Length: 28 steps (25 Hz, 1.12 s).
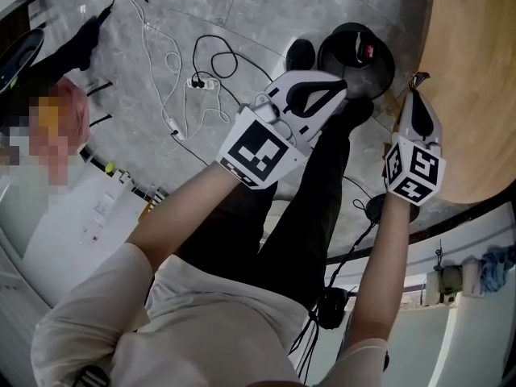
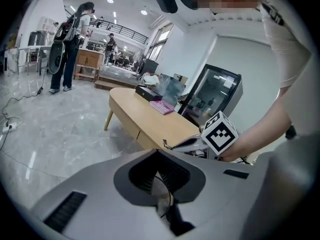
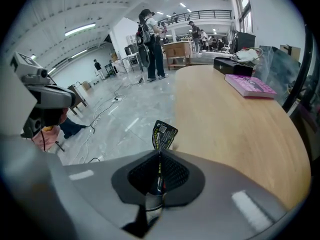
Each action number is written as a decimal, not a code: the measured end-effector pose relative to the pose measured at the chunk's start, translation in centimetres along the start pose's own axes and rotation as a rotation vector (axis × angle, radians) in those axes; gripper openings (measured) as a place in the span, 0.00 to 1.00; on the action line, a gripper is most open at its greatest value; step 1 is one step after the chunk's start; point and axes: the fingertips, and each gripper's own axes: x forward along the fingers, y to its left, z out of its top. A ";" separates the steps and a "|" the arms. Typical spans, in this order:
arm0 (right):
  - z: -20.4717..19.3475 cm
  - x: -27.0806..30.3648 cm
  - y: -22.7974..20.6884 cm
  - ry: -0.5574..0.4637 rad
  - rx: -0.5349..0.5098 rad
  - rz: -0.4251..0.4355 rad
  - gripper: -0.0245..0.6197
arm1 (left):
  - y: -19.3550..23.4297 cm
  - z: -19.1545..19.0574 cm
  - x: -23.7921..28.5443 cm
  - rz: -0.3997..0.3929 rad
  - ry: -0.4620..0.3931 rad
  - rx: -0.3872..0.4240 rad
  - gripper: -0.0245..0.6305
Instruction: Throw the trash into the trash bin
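My right gripper is shut on a small black wrapper with yellow and green print. It holds the wrapper over the edge of the wooden table. From the left gripper view, that gripper shows with the wrapper's tip sticking out. A round black trash bin stands on the grey floor left of the table. My left gripper hangs over the bin's near rim, its jaws together with nothing between them.
White and black cables lie across the marble floor at the left. A black shoe is beside the bin. A pink book and a black box lie far along the table. People stand further off.
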 end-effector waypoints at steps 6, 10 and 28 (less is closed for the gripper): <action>-2.1 1.0 4.0 0.026 0.031 0.038 0.06 | 1.1 -2.4 -0.4 0.017 0.025 -0.009 0.05; -3.1 2.4 5.9 0.039 0.035 0.060 0.06 | 2.1 -4.0 -0.7 0.031 0.035 -0.023 0.05; -17.1 12.9 8.7 0.349 -0.001 0.128 0.06 | 6.4 -12.0 1.9 0.050 0.117 -0.021 0.05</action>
